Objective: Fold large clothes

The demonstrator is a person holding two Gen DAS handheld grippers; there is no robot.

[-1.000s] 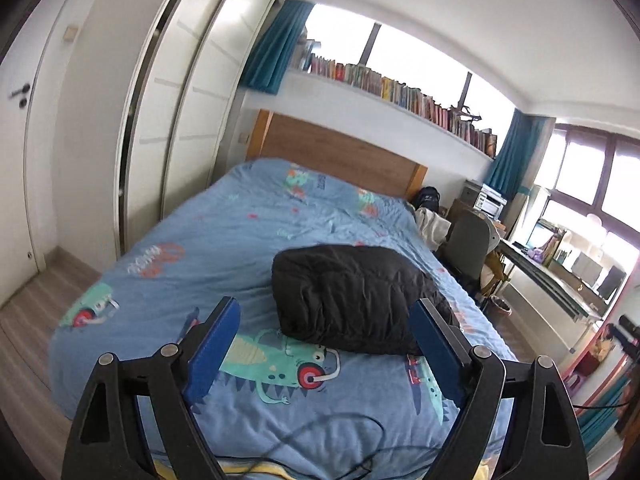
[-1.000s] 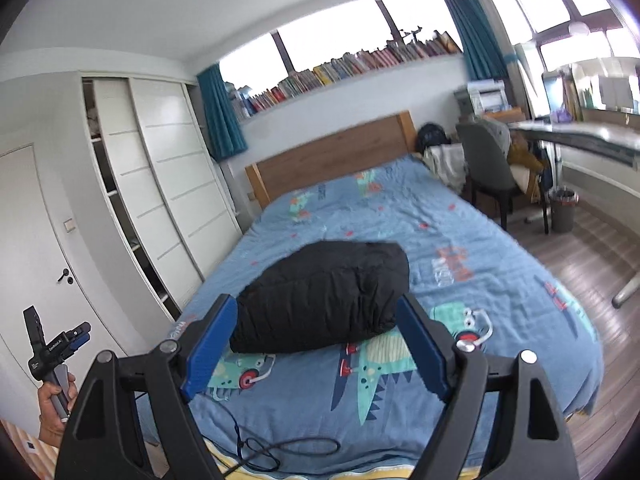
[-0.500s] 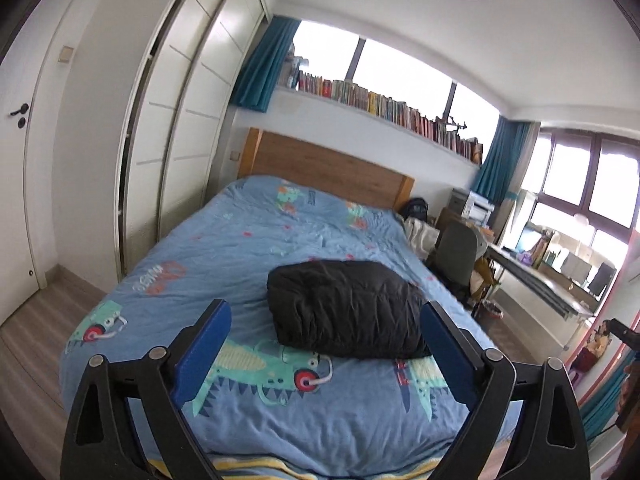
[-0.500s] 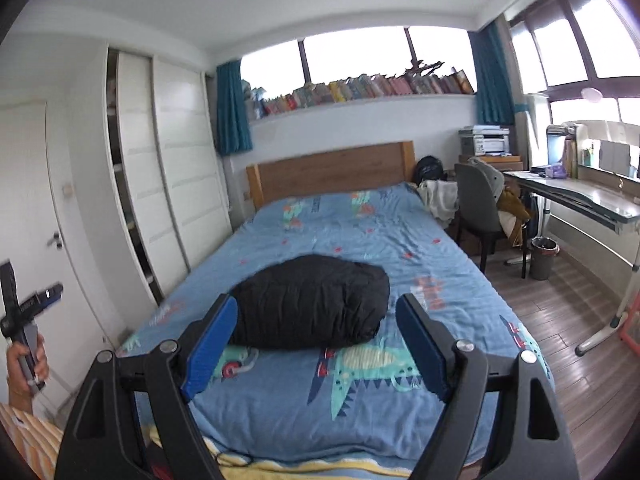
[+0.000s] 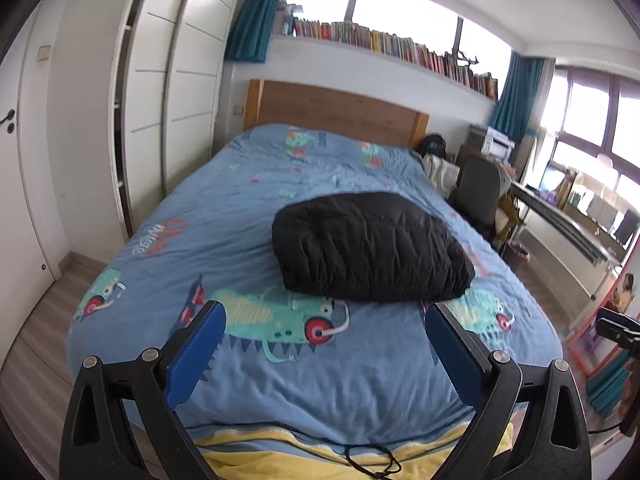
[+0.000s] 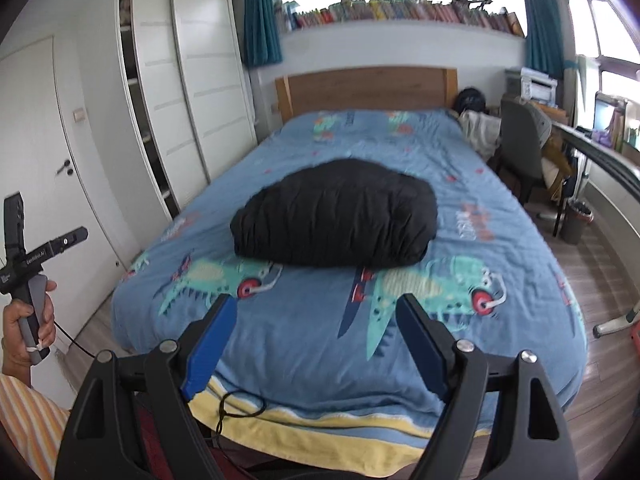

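A black puffy jacket (image 5: pixel 370 246) (image 6: pixel 336 220) lies folded into a thick bundle in the middle of the bed's blue dinosaur-print cover (image 5: pixel 248 216) (image 6: pixel 400 148). My left gripper (image 5: pixel 325 314) hovers over the foot of the bed, short of the bundle; its jaws are opening and nothing is between them. My right gripper (image 6: pixel 316 304) also hangs over the bed's foot, open and holding nothing. In the right wrist view a hand (image 6: pixel 24 320) grips the left gripper's handle at the far left.
White sliding wardrobes (image 5: pixel 168 92) and a door (image 6: pixel 52 152) line the left wall. A grey chair (image 6: pixel 524 148) and a desk (image 5: pixel 560 216) stand right of the bed. A black cord (image 6: pixel 240 404) lies on the yellow sheet edge at the bed's foot.
Both grippers have pulled back and sunk lower, so more of the bed's foot and its yellow edge shows. The left jaws have spread wider. The jacket has not moved.
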